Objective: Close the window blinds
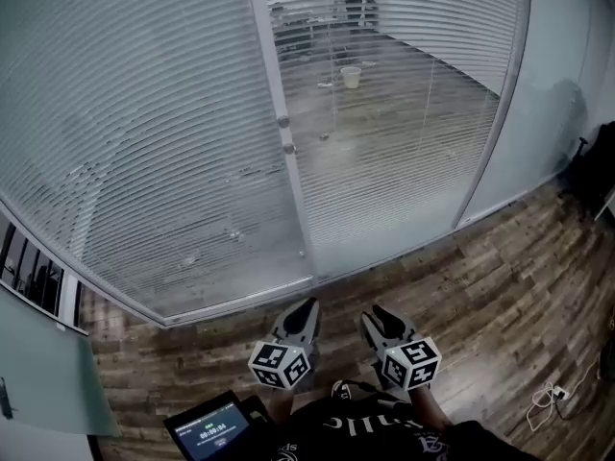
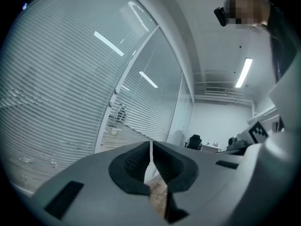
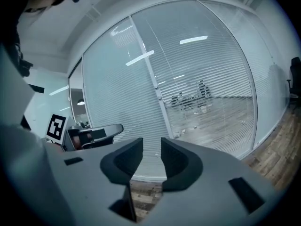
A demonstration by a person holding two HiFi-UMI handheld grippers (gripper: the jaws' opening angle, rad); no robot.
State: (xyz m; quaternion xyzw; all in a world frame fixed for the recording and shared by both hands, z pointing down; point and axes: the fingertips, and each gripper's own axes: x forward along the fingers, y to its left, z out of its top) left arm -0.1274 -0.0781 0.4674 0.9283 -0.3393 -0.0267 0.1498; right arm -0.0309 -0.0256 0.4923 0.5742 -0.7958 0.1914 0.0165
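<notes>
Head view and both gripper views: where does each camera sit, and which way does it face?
Head view: on the person's head, facing steeply down at blinds, floor; shows left gripper, right gripper, torso.
Left gripper view: on that gripper, along shut jaws toward blinds.
Right gripper view: along open jaws toward blinds.
Shared: each gripper view shows the other gripper.

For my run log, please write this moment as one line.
left gripper: shut, empty | right gripper: open, empty | white horizontal-slat window blinds: one pane see-through, untouched
</notes>
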